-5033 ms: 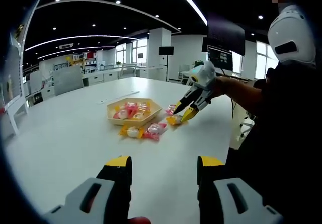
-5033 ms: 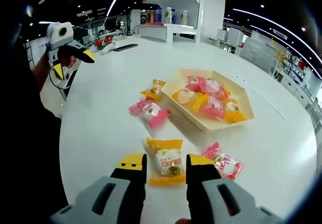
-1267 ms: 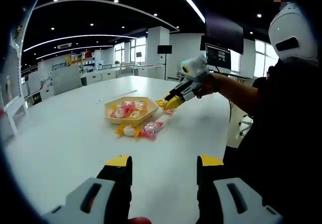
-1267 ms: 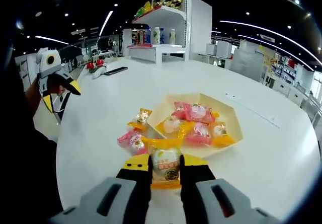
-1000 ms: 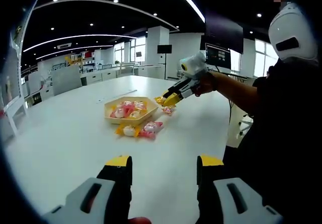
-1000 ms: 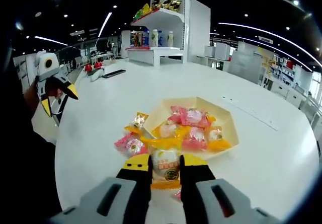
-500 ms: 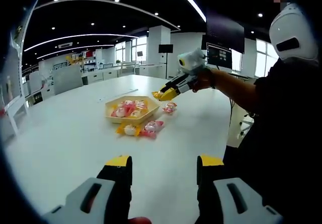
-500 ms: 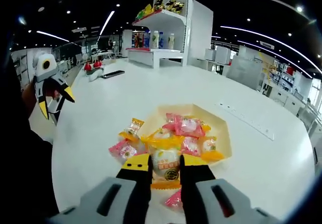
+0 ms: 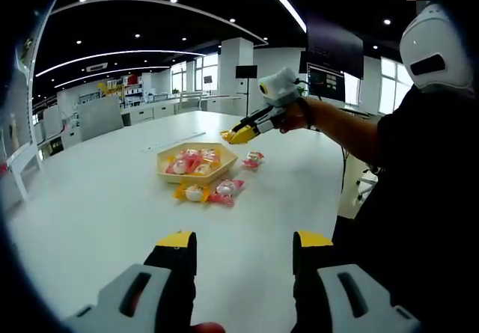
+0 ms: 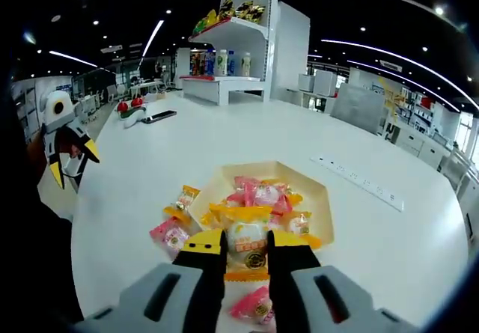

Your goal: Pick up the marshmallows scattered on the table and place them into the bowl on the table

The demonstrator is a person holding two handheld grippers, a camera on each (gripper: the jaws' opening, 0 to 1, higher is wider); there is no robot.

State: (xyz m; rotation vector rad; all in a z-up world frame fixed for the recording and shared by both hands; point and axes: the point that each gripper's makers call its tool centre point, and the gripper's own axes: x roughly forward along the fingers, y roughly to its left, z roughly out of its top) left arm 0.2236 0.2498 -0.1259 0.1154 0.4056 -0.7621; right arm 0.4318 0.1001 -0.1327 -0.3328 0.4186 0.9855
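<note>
Right gripper view: right tongs (image 10: 244, 254) clamp a yellow marshmallow packet (image 10: 245, 245), hiding the bowl's (image 10: 323, 202) near rim.

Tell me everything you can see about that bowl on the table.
The bowl is a shallow, pale tan hexagonal tray with low sloped walls, resting flat on the white table. It holds a heap of pink and yellow wrapped marshmallows. Two more packets lie against or close beside its near rim in the left gripper view.

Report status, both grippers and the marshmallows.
Right gripper shut on yellow marshmallow packet, above bowl. Left gripper open. Three packets on table. Path unobstructed.
</note>
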